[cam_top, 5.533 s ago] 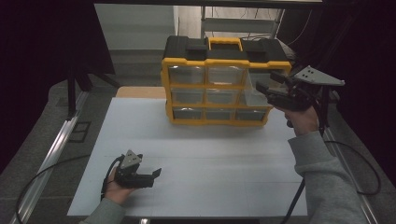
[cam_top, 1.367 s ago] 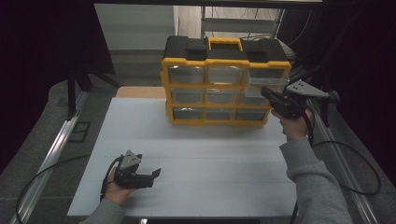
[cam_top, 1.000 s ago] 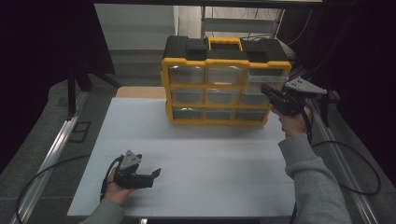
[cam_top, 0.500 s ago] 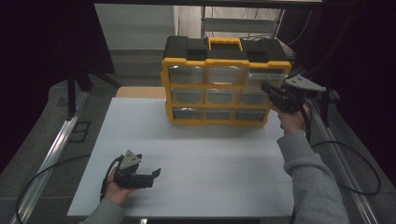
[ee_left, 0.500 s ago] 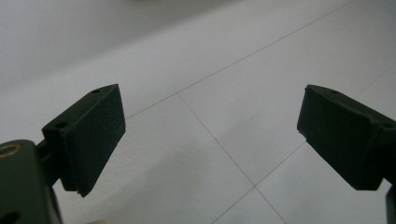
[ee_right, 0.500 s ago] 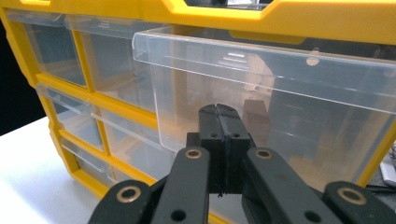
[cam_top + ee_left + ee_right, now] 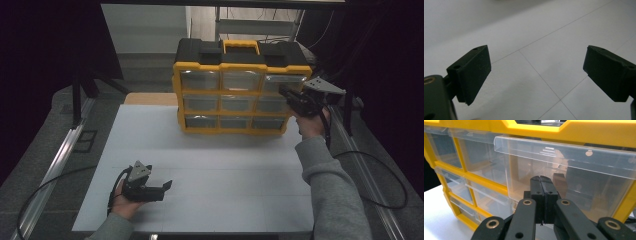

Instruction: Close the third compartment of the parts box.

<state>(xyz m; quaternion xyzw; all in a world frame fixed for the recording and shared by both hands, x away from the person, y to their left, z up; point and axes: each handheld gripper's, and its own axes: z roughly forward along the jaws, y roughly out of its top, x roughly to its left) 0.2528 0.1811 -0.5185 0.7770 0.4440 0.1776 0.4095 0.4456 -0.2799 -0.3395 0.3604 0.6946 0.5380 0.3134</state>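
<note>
- Drawer [image 7: 564, 170], clear plastic, top row at the right end of the yellow and black drawer cabinet [image 7: 240, 90]; in the right gripper view its front stands a little proud of the yellow frame, so it looks not fully home.
- Cabinet stands at the far side of the white table [image 7: 210, 165], nine clear drawers in three rows, carrying handle on top.
- Right gripper [image 7: 541, 180] is held up at the front of that top right drawer, jaws pressed flat together with nothing between them. Tips sit at or just off the clear face; contact cannot be told for sure.
- From the high view the right gripper [image 7: 287, 95] is at the cabinet's right edge, level with the top row, forearm reaching in from below.
- Left gripper [image 7: 536, 70] lies low over bare table near the front left, jaws wide apart, holding nothing. In the high view it [image 7: 162, 187] is well apart from the cabinet.
- Step in hand, as I judge it: closed jaw tips used as a pusher to seat the drawer.
- Next move calls for a straight, level push at mid-face, so the drawer slides in square and does not jam.
- Risk: cabinet may slide back on the smooth table, with the left gripper too far off to brace it.
</note>
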